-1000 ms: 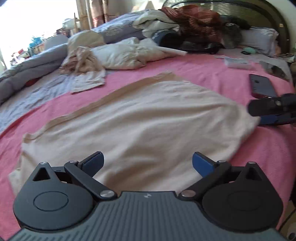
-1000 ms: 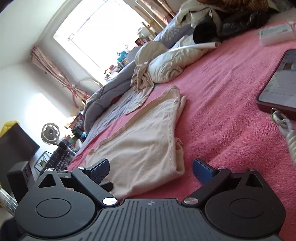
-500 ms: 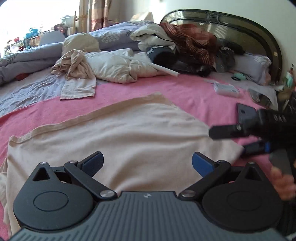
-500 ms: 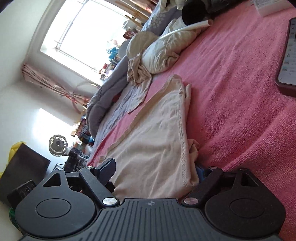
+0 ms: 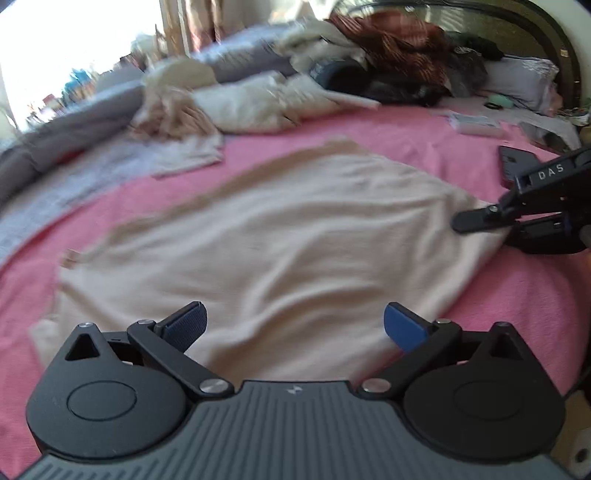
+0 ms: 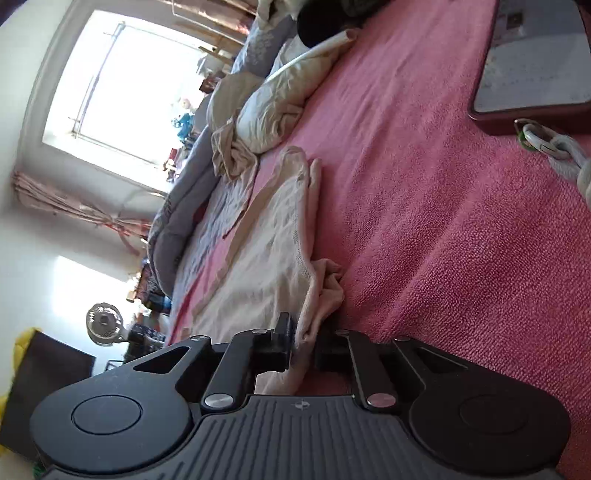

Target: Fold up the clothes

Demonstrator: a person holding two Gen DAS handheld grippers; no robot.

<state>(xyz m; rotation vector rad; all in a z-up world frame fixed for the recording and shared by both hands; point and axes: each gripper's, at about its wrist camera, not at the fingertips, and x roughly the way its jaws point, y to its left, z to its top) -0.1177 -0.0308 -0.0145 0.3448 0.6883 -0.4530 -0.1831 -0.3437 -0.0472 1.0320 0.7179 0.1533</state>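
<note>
I saw the beige garment (image 5: 295, 236) lying flat on the pink bed cover (image 5: 424, 147), long axis running toward the window-side edge. My right gripper (image 6: 304, 341) had just closed, pinching its near corner; my left gripper (image 5: 295, 325) hung spread above it.

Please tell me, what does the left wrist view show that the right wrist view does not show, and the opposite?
Only the left wrist view shows the left gripper, open above the cloth, the dark curved headboard and the whole spread of the garment.

Only the right wrist view shows the bright window, a small round fan and a flat dark-framed tablet.

Both show the beige cloth garment on the pink bed cover, and the right gripper, whose jaws have just closed on the garment's corner.
</note>
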